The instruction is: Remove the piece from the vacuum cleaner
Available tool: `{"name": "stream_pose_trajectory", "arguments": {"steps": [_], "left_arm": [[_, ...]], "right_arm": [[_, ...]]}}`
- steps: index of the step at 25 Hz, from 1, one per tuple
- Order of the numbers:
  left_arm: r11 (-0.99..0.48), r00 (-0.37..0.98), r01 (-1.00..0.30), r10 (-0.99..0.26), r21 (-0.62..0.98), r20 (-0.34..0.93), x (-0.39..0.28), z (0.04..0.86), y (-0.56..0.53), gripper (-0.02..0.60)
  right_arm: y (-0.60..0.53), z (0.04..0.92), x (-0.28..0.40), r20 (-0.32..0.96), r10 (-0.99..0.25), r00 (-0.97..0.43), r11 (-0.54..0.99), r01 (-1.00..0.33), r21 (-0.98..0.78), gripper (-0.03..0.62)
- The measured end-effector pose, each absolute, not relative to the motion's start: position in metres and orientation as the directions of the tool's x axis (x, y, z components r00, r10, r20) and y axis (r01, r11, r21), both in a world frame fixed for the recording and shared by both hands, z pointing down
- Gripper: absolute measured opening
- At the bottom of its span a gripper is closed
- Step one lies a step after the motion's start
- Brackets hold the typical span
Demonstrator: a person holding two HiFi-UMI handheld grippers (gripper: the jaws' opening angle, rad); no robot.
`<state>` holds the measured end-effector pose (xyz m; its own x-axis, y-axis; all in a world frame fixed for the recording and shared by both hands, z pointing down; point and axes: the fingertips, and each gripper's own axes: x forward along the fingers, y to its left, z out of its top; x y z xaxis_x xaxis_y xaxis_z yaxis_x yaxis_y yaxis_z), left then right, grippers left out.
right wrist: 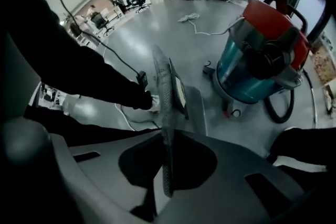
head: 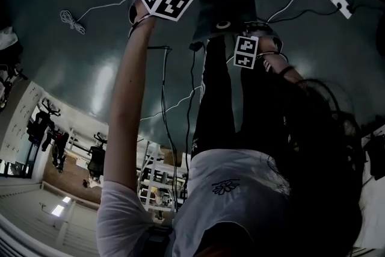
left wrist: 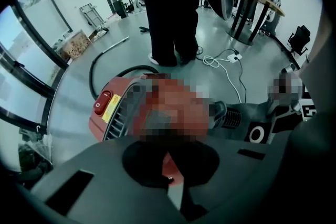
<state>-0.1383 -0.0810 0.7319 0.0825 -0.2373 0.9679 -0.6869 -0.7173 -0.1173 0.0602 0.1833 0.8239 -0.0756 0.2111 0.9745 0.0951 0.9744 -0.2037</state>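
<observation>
Piece stands edge-on clamped between the right fingers, apart from the vacuum cleaner gripped by left fingers

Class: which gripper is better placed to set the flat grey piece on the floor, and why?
The right gripper: jaws shut on the flat piece, already clear of the vacuum cleaner; the left gripper sits at its red top.

The bare left arm reaches out straight, its wrist bent so that the left gripper points steeply down. Its jaws stand almost together, pinching a red part of the vacuum cleaner. The right hand sits closer to the body. The right gripper also points steeply down, its jaws clamped on a thin flat piece held edge-on.
</observation>
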Motion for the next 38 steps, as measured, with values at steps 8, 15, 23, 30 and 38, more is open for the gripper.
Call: {"name": "stream_pose_trajectory", "arguments": {"steps": [8, 15, 23, 30, 38], "left_arm": [[-0.687, 0.073, -0.718, -0.24, -0.117, 0.968, -0.138, 0.735, -0.082, 0.002], [-0.502, 0.074, -0.861, -0.271, -0.076, 0.96, -0.143, 0.73, -0.074, 0.002], [-0.006, 0.119, -0.989, -0.607, 0.145, 0.786, -0.152, 0.582, 0.005, 0.002], [-0.006, 0.104, -0.982, -0.856, 0.19, 0.506, -0.158, 0.383, 0.01, 0.002], [0.003, -0.007, -0.991, -1.0, 0.137, -0.027, -0.148, 0.128, 0.008, 0.002]], "right_arm": [[0.162, 0.833, 0.039, 0.973, 0.214, -0.09, 0.977, 0.044, -0.211, 0.025], [0.163, 0.822, 0.02, 0.973, 0.165, -0.161, 0.982, -0.065, -0.177, 0.025], [0.091, 0.711, 0.009, 0.958, -0.102, -0.268, 0.969, -0.245, 0.035, 0.025], [0.02, 0.484, -0.02, 0.815, -0.397, -0.423, 0.856, -0.492, 0.162, 0.025], [-0.033, 0.219, -0.04, 0.397, -0.626, -0.671, 0.762, -0.635, 0.128, 0.025]]}}
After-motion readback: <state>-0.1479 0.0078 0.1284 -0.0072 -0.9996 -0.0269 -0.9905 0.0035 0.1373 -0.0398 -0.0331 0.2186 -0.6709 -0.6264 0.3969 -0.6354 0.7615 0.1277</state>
